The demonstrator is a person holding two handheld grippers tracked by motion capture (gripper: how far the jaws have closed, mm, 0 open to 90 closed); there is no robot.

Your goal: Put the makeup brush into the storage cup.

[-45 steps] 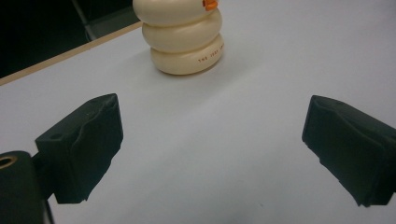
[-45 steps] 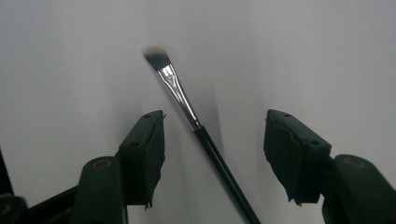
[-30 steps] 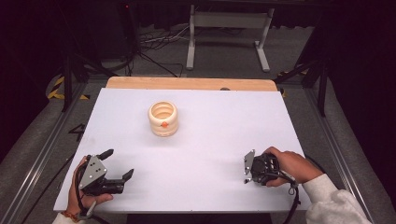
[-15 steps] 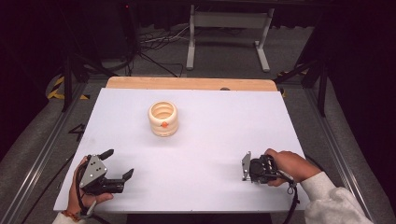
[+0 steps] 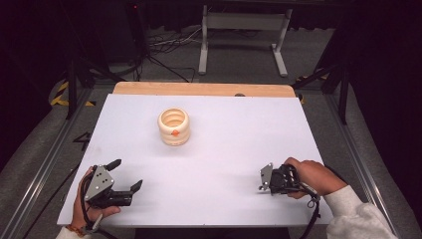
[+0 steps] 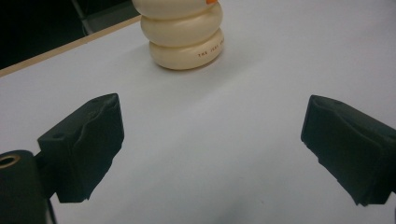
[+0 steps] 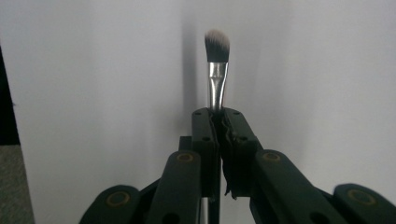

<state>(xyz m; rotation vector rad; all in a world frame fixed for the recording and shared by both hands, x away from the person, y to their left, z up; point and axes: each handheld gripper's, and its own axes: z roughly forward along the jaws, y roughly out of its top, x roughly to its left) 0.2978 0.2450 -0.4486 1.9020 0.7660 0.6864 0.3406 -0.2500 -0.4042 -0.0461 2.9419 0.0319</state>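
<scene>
High view: the right tool [image 5: 263, 180] sits near the counter's [image 5: 298, 134] front right edge, with bare white surface stretching wide ahead toward the cream ringed holder [image 5: 174, 127]. Its jaws are clenched on a makeup brush [image 7: 216, 70], whose long axis runs straight out from the jaws, bristles leading. The left tool [image 5: 127, 175] rests released near the front left corner, holding nothing.

cream ringed holder [image 5: 174, 127], orange mark | brush [image 7: 217, 70] silver ferrule, grey-white bristles | table [image 5: 239, 149] white

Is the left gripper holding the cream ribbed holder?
No, the left gripper has its jaws wide apart with bare table between them, and the cream holder stands farther off.
</scene>
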